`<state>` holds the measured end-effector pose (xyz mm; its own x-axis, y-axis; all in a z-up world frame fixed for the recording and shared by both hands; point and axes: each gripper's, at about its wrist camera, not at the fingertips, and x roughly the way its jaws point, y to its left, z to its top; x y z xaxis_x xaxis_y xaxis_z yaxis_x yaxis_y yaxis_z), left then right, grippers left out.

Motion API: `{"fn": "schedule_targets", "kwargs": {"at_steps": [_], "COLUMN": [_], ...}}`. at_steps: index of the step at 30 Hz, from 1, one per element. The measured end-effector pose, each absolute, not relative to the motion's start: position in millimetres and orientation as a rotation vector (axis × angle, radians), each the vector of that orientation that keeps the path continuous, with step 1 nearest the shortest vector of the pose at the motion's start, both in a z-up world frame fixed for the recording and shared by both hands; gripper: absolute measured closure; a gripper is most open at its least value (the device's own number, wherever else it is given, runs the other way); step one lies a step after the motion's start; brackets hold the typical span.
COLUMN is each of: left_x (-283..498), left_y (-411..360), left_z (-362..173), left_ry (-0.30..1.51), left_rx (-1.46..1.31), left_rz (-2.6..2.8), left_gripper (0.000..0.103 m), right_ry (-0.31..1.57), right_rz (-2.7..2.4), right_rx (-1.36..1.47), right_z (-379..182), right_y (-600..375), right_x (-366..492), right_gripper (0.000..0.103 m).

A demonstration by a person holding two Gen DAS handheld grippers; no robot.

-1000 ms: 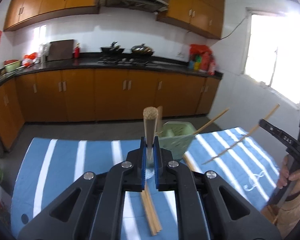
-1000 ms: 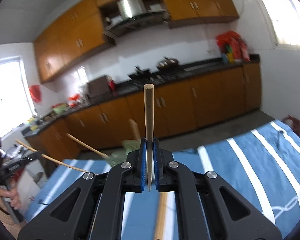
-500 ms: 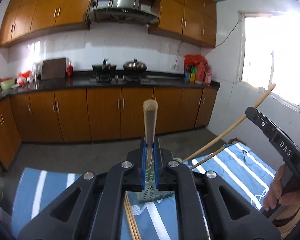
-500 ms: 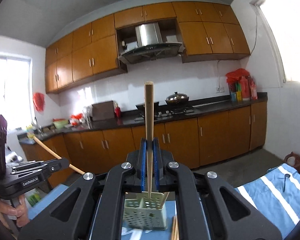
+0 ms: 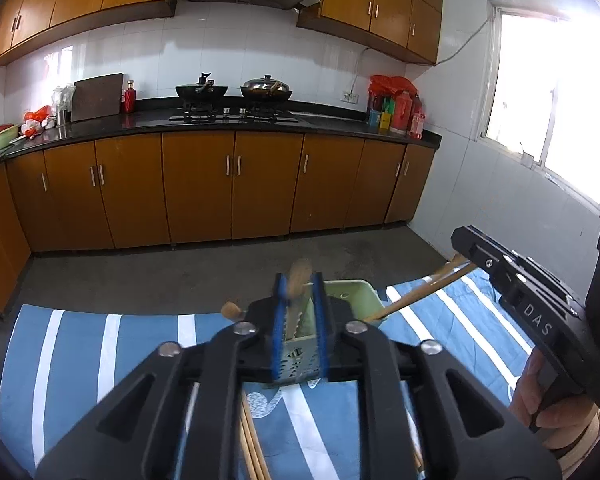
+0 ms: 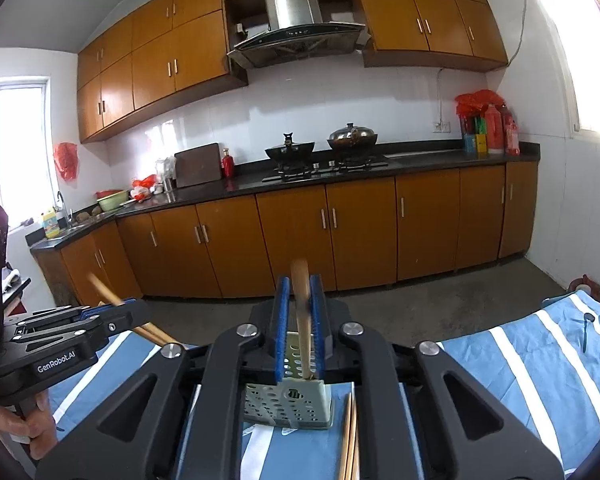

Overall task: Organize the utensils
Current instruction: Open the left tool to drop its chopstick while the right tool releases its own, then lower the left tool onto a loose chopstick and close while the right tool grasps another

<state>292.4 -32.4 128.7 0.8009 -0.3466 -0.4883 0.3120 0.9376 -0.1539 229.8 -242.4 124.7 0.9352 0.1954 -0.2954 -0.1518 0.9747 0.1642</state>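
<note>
While the striped cloth surface (image 5: 80,344) spreads wide to either side of both tools, with its far edge just beyond the green holder (image 6: 288,400), there is open room to swing. That perforated holder sits straight ahead of the left tool (image 5: 299,316) and right tool (image 6: 300,320). Their jaws have just been opening, each with a loose chopstick (image 6: 301,312) between them, tip down into the holder; these look light, stiff and slippery, best pinched mid-shaft.

Ahead of me, orange-brown cabinets (image 5: 232,196) run under a black counter (image 5: 332,122). Two woks (image 5: 266,90) sit on the stove beneath a range hood (image 6: 296,24). A cutting board (image 5: 97,97) leans far left; red bottles (image 5: 398,108) stand far right by the window (image 5: 548,92).
</note>
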Motion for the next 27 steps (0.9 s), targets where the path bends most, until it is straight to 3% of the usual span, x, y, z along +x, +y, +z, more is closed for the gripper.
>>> {"fn": "schedule_targets", "kwargs": {"at_steps": [13,21,27], "left_x": [226,207,208], "left_y": [19,60,61], "left_z": [145,31,-38], "left_ry": [0.443,0.688,0.835], "left_rx": [-0.131,-0.119,-0.172], "left_rz": [-0.278,-0.158,-0.148], "left_gripper": [0.075,0.071,0.071], "right_ry": [0.28,0.724,0.858], "right_rz": [0.099,0.039,0.113], "right_rx": [0.19,0.198,0.227], "right_z": [136,-7,-63], "right_y": [-284,-305,-282], "right_x": [172,181,184], "right_gripper": [0.087,0.085,0.085]}}
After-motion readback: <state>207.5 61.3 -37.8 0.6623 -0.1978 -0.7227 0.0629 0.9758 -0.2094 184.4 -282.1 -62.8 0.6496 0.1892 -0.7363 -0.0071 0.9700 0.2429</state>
